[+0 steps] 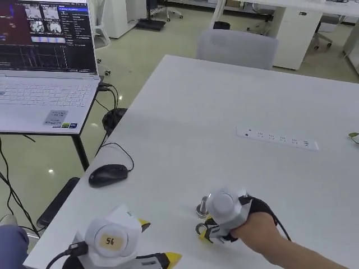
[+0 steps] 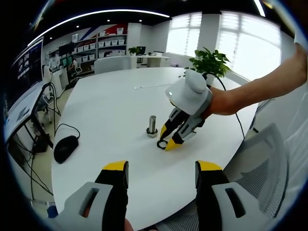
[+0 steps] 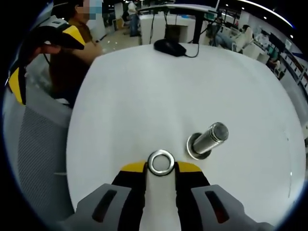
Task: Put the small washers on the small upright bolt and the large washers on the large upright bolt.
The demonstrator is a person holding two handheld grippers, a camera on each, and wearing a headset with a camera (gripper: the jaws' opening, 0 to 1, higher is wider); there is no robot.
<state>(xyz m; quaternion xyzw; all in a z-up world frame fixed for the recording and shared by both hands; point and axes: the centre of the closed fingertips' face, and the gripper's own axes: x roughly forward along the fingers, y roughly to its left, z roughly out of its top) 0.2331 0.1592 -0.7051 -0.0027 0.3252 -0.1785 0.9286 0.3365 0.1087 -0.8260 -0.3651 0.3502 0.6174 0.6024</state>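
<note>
Left gripper view, nearest first: left gripper [image 2: 162,168] hangs over the near edge of the table [image 1: 213,112], jaws apart, holding nothing. So nothing is steadying the work.

Next out, right gripper [image 3: 161,168] has its jaws pinched on a washer [image 3: 161,162], gripped by the rim at the very tips, hole facing up. Thin hold, so risk one is that the washer twists or pops out if the tips squeeze unevenly or clip something.

Just beyond the tips stands the upright bolt [image 3: 208,139], head down on the table. The washer sits low, beside its base and apart from it; can't tell if the washer touches the table.

Risk two: a sideways move at this height would hit the shank and could tip or shove the bolt, which looks free-standing. It needs a lift over the top first.

Risk three: the hole lands off-centre, catches the bolt's top edge and the washer hangs tilted.

Risk four: wrong pairing. Can't tell if this is the small or the large bolt, nor the washer's class.

Farther off, mouse [image 1: 108,175] and power strip [image 1: 277,138] lie well apart from the work; no hazard.
</note>
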